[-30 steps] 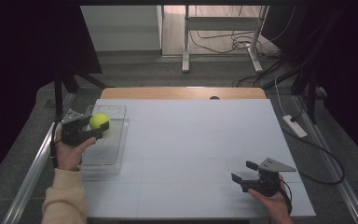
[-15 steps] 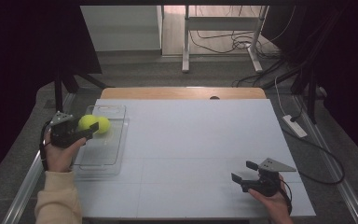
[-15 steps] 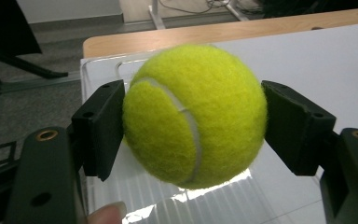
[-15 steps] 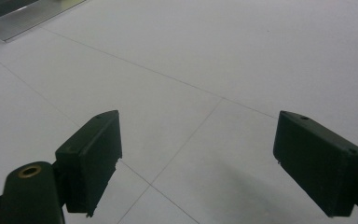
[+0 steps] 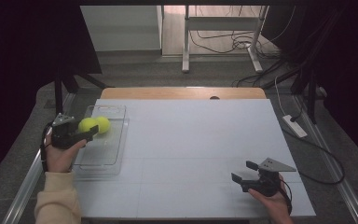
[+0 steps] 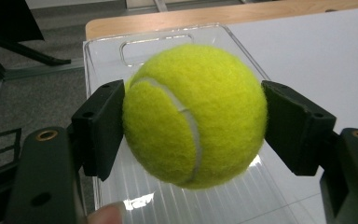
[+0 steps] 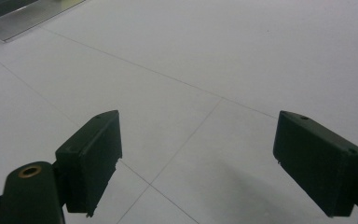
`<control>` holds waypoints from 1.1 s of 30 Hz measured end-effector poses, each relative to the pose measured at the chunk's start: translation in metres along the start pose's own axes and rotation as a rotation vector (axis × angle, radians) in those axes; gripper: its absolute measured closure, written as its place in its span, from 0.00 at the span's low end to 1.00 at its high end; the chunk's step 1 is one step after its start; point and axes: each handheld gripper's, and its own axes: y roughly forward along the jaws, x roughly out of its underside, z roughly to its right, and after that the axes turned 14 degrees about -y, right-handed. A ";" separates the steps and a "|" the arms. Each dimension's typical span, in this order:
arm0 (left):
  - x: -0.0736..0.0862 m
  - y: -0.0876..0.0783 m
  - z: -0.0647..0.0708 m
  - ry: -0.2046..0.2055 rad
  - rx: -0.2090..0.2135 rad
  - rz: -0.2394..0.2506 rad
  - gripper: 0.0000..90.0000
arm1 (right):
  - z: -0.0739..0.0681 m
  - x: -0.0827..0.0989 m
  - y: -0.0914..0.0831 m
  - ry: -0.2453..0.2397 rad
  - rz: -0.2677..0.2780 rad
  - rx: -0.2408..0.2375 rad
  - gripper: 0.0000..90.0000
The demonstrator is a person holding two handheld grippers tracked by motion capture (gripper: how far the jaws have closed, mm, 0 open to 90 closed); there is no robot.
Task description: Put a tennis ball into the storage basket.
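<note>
A yellow-green tennis ball point(image 6: 193, 116) sits clamped between the two black jaws of my left gripper point(image 5: 89, 128), held just above the clear plastic tray point(image 5: 100, 158) at the table's left. In the high view a second yellow-green round shape point(image 5: 104, 123) shows right beside the held ball point(image 5: 86, 124), over the tray; I cannot tell whether it is another ball or a reflection. My right gripper point(image 5: 243, 171) rests near the front right of the white table, jaws wide open with nothing between them point(image 7: 196, 154).
The clear tray point(image 6: 121, 51) has a handle cut-out at its far end and ribbed floor. A wooden strip point(image 5: 182, 92) edges the table's far side. Cables and a power strip point(image 5: 294, 126) lie on the floor at the right.
My left gripper has carried the ball leftward, toward the tray's left edge. A second yellow-green shape now shows to the right of the held ball. The right gripper has stayed put.
</note>
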 end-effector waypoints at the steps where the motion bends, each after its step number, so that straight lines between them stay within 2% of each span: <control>1: 0.000 0.001 0.000 -0.001 -0.004 -0.006 0.30 | 0.000 0.000 0.000 0.000 0.000 0.000 0.17; 11: 0.003 0.006 -0.004 -0.005 -0.014 -0.040 0.30 | 0.000 0.000 0.000 -0.001 -0.001 0.001 0.17; 18: 0.006 0.012 -0.007 -0.006 -0.039 -0.071 0.30 | 0.001 0.000 0.000 -0.002 0.000 0.002 0.17; 26: 0.009 0.020 -0.005 0.012 -0.072 -0.117 0.30 | 0.001 0.000 0.000 -0.003 0.000 0.003 0.17; 33: 0.009 0.019 -0.005 0.013 -0.073 -0.136 0.30 | 0.001 0.000 -0.001 -0.003 0.000 0.003 0.17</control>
